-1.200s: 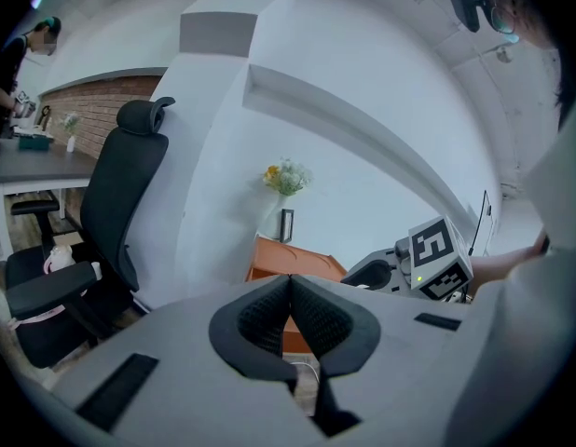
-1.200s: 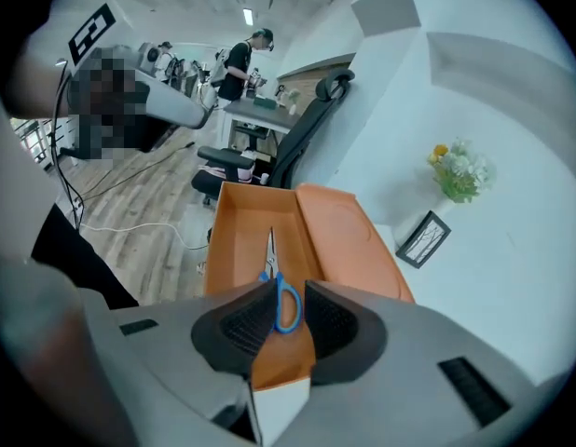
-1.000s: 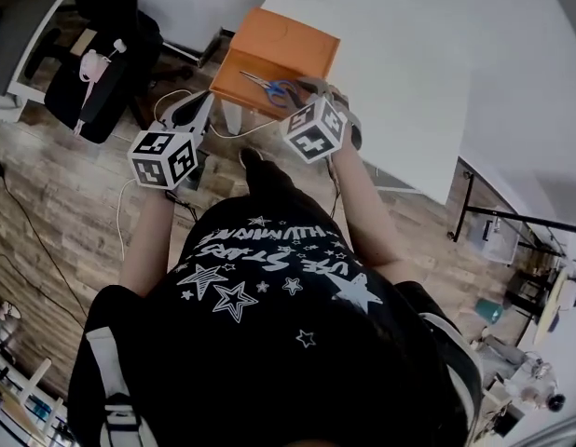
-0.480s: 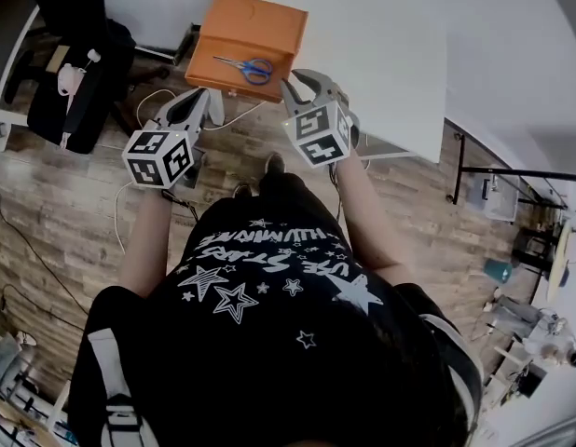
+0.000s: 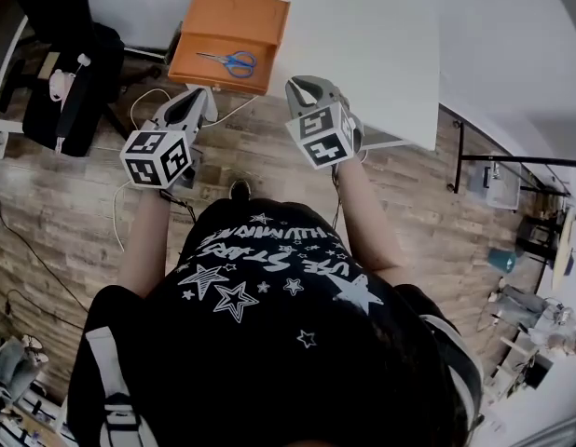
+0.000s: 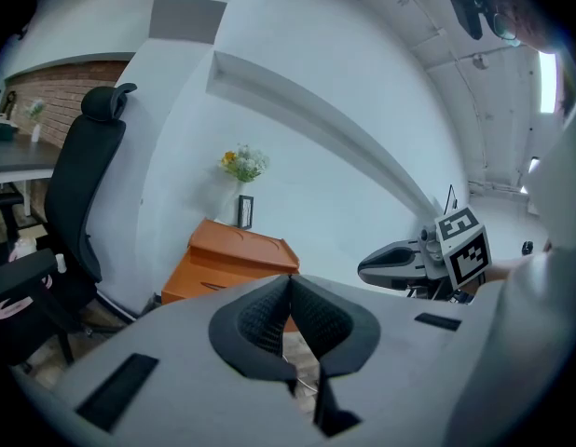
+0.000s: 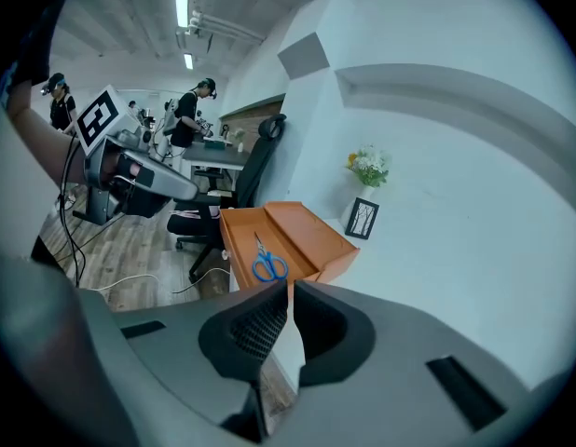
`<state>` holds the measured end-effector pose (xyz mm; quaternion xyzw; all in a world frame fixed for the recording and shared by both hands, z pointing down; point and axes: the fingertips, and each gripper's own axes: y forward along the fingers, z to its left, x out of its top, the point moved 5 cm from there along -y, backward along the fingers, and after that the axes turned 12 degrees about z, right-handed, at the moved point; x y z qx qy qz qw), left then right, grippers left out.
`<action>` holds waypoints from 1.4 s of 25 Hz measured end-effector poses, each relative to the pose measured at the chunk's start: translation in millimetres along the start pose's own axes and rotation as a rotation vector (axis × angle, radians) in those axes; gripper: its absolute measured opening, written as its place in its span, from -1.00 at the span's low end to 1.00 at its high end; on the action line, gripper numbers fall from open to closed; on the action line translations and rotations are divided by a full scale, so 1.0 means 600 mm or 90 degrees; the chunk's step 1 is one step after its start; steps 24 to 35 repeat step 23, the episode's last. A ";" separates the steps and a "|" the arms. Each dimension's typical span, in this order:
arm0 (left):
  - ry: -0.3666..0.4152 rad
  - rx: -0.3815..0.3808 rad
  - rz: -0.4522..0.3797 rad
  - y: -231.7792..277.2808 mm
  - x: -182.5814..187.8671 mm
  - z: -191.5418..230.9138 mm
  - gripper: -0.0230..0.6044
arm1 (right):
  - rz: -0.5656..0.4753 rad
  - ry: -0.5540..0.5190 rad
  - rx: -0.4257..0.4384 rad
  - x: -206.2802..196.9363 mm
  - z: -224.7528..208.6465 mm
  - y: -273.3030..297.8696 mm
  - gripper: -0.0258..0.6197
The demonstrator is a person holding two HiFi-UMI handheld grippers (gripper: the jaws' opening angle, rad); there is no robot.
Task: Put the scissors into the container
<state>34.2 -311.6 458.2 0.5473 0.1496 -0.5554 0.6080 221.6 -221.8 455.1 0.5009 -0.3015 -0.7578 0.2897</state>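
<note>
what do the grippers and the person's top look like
The left gripper and right gripper are grey tools with black ribbed pads, each carrying a white cube with black square markers. The person wears a black T-shirt with white stars and lettering.

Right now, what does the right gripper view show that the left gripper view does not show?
Only the right gripper view shows the scissors lying inside the open orange box, the left gripper, and people standing at desks far behind. Only the left gripper view shows the right gripper; there the box is seen from the side, so its inside is hidden. Both show the box, the flowers, the small picture frame and the black chair.
</note>
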 end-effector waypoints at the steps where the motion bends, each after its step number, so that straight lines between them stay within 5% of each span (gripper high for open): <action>1: 0.000 0.002 0.001 0.000 -0.005 -0.008 -0.87 | 0.000 0.000 0.002 -0.009 0.001 -0.005 -0.75; 23: 0.006 0.034 0.012 -0.031 -0.132 -0.305 -0.87 | 0.000 0.023 0.032 -0.274 -0.015 -0.204 -0.75; 35: 0.006 0.034 0.012 -0.031 -0.132 -0.305 -0.87 | 0.000 0.023 0.032 -0.274 -0.015 -0.204 -0.75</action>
